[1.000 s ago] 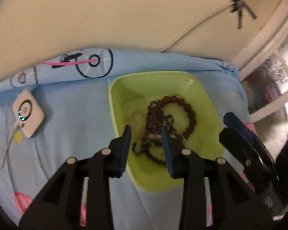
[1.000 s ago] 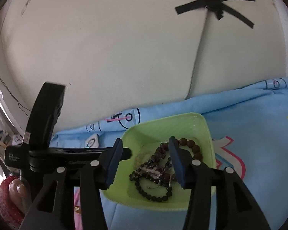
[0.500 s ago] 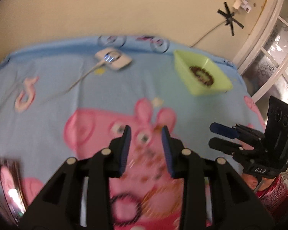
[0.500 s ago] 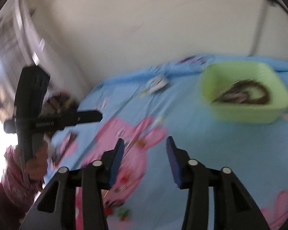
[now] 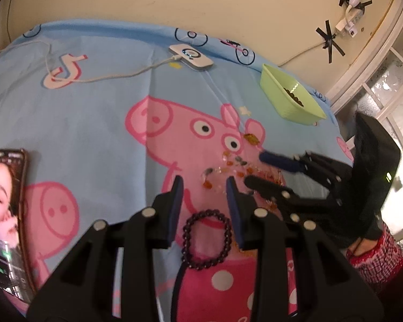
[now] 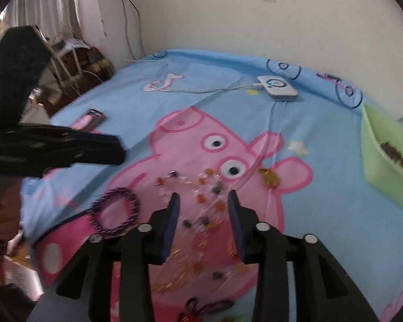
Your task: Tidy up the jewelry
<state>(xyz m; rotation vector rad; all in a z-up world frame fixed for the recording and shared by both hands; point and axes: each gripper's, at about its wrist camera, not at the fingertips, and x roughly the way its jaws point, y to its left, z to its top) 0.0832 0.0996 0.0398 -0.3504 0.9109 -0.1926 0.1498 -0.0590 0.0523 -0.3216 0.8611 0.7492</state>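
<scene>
— Where was the jewelry when you looked?

— Mostly loose on the bed. A dark beaded bracelet [image 5: 207,238] lay flat on the blue cartoon-pig sheet [image 5: 94,123], and just past it was a scatter of small amber and clear beads and chains [image 6: 201,196] across the pig's face. One small amber piece [image 5: 251,138] sat apart by the pig's ear.

— And the rest?

— In a green plastic bin [image 5: 287,99] near the far corner of the bed, well apart from the scatter. A string of brown beads [image 6: 396,155] showed inside it.

— What were the 2 tongs doing?

— The left tongs [image 5: 204,190] pointed down over the bed, jaws apart with nothing between them; the dark bracelet lay on the sheet below the gap, untouched. The right tongs [image 6: 202,201] hung over the scattered beads, jaws opening, also gripping nothing. In the left view the right tongs reached in from the side, its tips above the same scatter.

— Anything else on the bed?

— A white square device [image 5: 190,57] with a glowing ring and a cable [image 5: 107,77] near the wall, and a phone [image 5: 6,214] with a lit screen at the left edge. A red patterned sleeve [image 5: 373,252] showed behind the right tool.
</scene>
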